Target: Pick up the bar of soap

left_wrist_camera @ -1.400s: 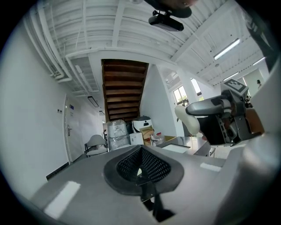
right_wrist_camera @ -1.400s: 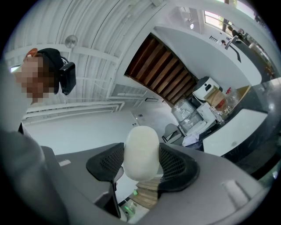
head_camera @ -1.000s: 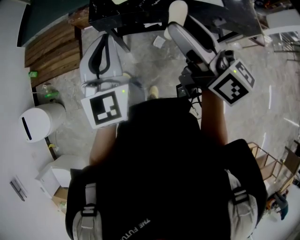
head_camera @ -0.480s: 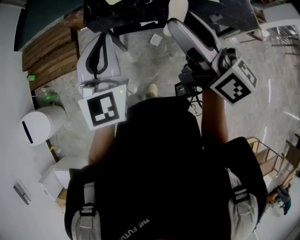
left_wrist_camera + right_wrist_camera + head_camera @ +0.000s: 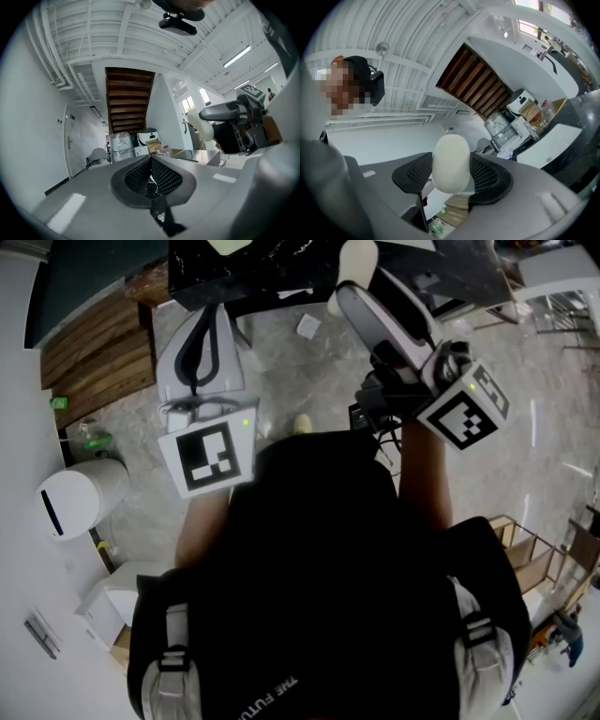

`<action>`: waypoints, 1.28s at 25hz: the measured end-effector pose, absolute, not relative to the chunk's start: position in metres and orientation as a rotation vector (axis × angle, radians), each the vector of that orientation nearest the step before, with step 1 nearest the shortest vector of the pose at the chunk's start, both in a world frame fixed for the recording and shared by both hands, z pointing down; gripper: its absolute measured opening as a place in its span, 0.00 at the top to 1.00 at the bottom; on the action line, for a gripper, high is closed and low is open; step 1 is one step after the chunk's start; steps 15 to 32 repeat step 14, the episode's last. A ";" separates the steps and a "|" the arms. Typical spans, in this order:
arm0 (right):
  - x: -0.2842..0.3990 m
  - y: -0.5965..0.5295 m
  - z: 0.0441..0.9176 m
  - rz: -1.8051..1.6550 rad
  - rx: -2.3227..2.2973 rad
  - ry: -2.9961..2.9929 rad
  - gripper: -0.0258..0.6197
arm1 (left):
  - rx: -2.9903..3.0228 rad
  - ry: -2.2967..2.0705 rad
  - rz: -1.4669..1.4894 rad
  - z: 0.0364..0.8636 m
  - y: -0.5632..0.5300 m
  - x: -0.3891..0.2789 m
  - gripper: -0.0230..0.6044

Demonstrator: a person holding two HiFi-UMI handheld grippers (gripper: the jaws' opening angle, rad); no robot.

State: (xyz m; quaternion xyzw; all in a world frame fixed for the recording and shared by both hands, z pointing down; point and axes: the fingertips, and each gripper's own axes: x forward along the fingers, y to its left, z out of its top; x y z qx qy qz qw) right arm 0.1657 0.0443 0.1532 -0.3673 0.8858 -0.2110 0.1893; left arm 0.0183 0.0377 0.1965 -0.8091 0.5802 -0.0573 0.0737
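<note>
The bar of soap (image 5: 451,164) is a cream-white oval, held upright in my right gripper (image 5: 451,177), which is shut on its lower half. In the head view the soap (image 5: 356,257) sticks out past the right gripper (image 5: 351,289), raised high above the floor in front of the person's chest. The left gripper view shows the same soap (image 5: 206,129) off to the right. My left gripper (image 5: 151,177) is shut with its black pads pressed together and nothing between them. In the head view the left gripper (image 5: 208,317) is level with the right one, to its left.
A black table top (image 5: 262,268) lies ahead at the top of the head view. Wooden stairs (image 5: 89,352) and a white round bin (image 5: 70,493) are at the left. A scrap of white paper (image 5: 307,326) lies on the stone floor. A wooden rack (image 5: 525,554) stands at the right.
Hardly anything differs: both grippers stay raised, the soap stays in the right gripper, and the view has drifted only slightly.
</note>
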 end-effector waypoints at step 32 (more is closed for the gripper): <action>0.160 0.037 0.148 -0.570 -1.001 2.501 0.54 | -2.399 1.753 -0.143 0.189 0.032 0.013 0.97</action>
